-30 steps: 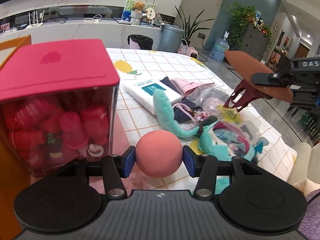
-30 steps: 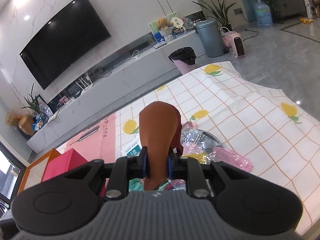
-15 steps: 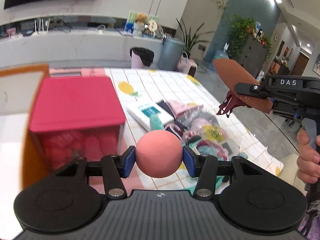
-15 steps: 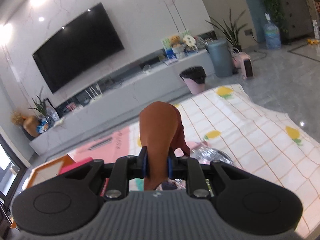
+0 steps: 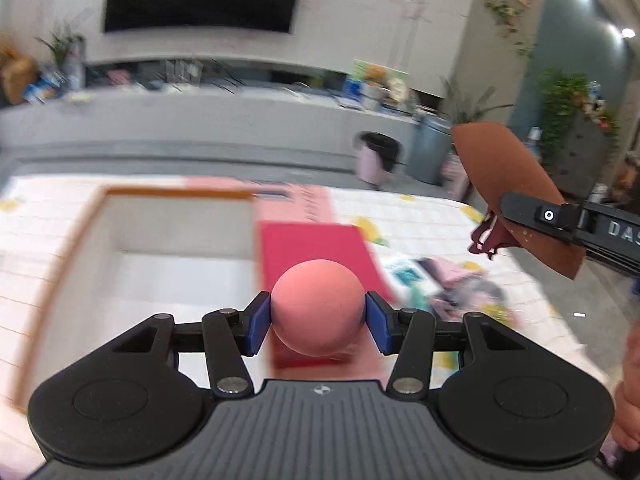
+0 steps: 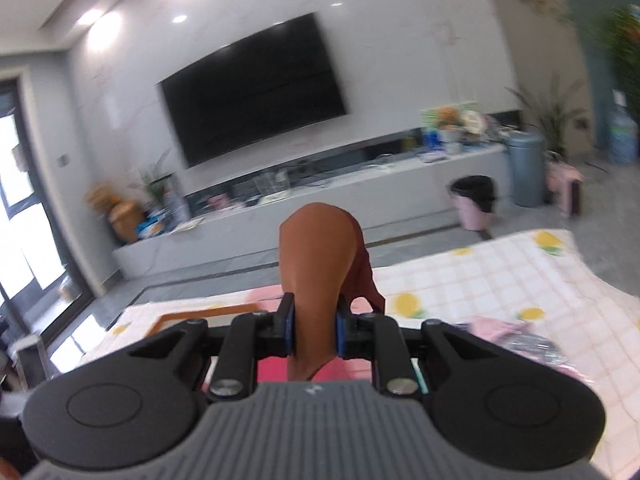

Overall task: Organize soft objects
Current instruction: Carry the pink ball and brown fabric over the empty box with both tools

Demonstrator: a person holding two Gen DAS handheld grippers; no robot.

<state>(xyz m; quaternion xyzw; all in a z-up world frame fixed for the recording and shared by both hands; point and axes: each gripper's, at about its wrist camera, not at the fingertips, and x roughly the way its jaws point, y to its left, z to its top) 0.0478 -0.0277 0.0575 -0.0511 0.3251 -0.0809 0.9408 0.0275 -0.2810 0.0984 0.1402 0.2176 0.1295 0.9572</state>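
Both tongs have been lifted above the red box (image 5: 316, 256): pink ball (image 5: 319, 306) pinched by left tongs (image 5: 319, 322), brown toy (image 6: 318, 280) clamped in right tongs (image 6: 315, 330).

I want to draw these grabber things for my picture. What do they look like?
Both match. The left gripper has a ribbed grey body, two round black discs at its sides, black finger arms with silver screws, and blue pads. The right gripper looks the same from its own camera; seen from the side, its black body carries white letters, "DAS". No cables or sleeves show.
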